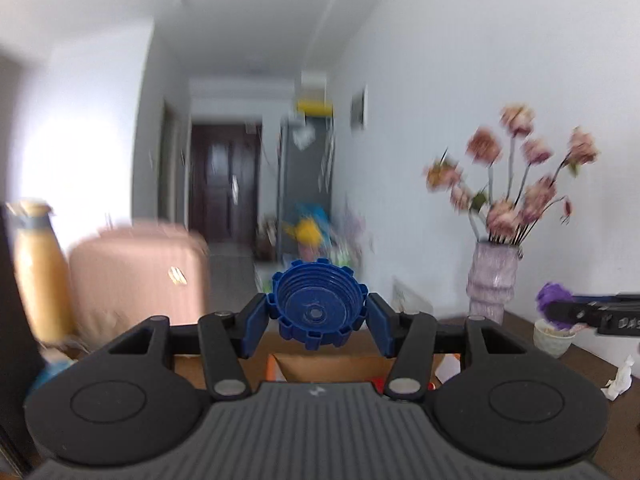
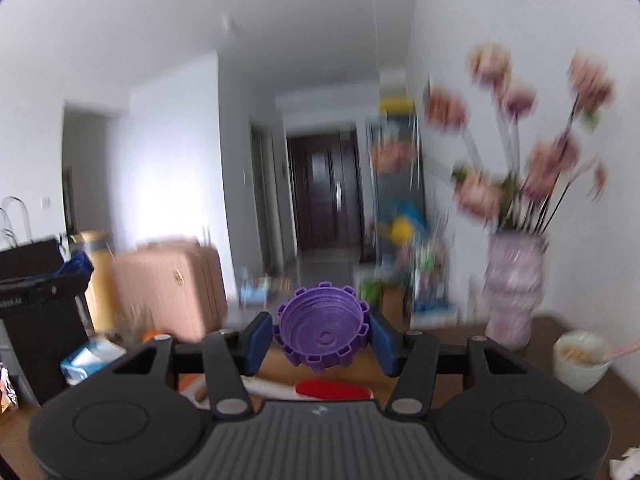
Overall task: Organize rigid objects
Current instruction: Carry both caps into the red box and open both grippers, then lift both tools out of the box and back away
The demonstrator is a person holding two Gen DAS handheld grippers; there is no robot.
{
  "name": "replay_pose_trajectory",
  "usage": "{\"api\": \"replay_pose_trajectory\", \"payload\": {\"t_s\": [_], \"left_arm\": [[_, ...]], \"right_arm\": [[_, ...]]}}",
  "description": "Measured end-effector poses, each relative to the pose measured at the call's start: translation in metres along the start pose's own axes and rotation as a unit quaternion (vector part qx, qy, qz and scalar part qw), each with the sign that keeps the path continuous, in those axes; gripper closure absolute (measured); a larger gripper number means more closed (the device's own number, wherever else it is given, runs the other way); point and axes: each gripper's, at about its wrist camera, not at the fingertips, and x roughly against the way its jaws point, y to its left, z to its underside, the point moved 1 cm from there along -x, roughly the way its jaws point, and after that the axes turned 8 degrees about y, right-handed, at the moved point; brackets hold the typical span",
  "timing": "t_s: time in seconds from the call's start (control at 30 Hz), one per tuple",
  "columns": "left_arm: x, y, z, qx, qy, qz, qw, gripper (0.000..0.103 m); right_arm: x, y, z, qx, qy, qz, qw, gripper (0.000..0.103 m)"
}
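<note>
Evidently light and stiff, the blue notched plastic cap (image 1: 318,306) sits clamped in the left hand-held gripper (image 1: 318,316), the purple notched plastic cap (image 2: 323,326) in the right hand-held gripper (image 2: 322,336), both aloft above the worktop (image 2: 560,404); ribbed rims give sure purchase.

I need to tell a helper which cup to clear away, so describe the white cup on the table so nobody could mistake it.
Find the pale purple ribbed vase of pink flowers standing on the dark wooden table against the white wall. Just to its right, nearer the table edge, stands the white cup. It is short and plain, with thin sticks poking out over its rim, unlike the tall vase.
</note>
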Motion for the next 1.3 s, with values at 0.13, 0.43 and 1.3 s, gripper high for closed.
{"api": "replay_pose_trajectory", "payload": {"t_s": [0.13, 0.43, 1.3], "left_arm": [[-0.103, 0.004, 0.0, -0.018, 0.117, 0.026, 0.9926, 0.049], [-0.256, 0.009, 0.069, -0.031, 0.299, 0.017, 0.9536, 0.049], [-0.096, 0.002, 0.05, -0.01, 0.119, -0.026, 0.9925, 0.008]], "right_arm": [[-0.097, -0.021, -0.012, -0.002, 0.117, 0.02, 0.993, 0.051], [-0.25, -0.016, 0.037, 0.074, 0.301, 0.081, 0.947, 0.05], [-0.106, 0.018, 0.047, 0.02, 0.116, 0.038, 0.992, 0.012]]}}
